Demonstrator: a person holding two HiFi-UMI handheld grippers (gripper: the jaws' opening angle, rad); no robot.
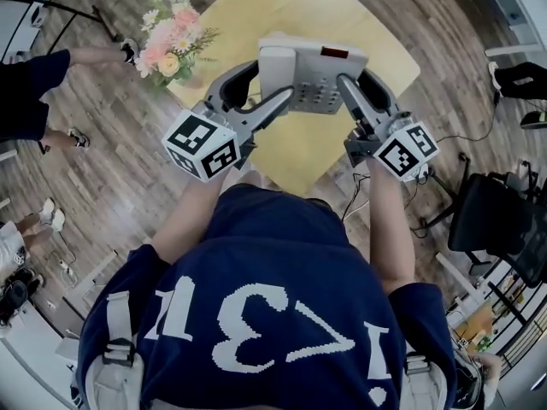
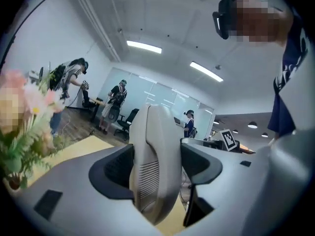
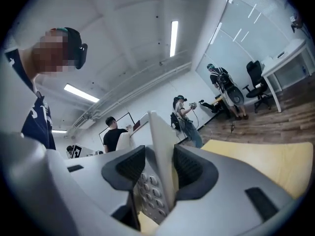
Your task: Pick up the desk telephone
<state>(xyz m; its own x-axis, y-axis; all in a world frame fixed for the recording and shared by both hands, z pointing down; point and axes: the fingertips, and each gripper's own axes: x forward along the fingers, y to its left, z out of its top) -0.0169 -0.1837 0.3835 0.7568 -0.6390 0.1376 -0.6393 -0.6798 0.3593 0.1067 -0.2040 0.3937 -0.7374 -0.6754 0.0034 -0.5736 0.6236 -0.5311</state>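
The grey-white desk telephone hangs in the air above the yellow table, held from both sides. My left gripper is shut on its left end, where the handset fills the space between the dark pads. On the phone's right edge my right gripper is shut, its pads pinching the thin side of the base, with the keypad just left of the jaws. The phone is lifted close to my head, tilted.
A vase of pink and white flowers stands at the table's left edge. Wooden floor surrounds the table. A black office chair is at the right. Other people stand in the room behind.
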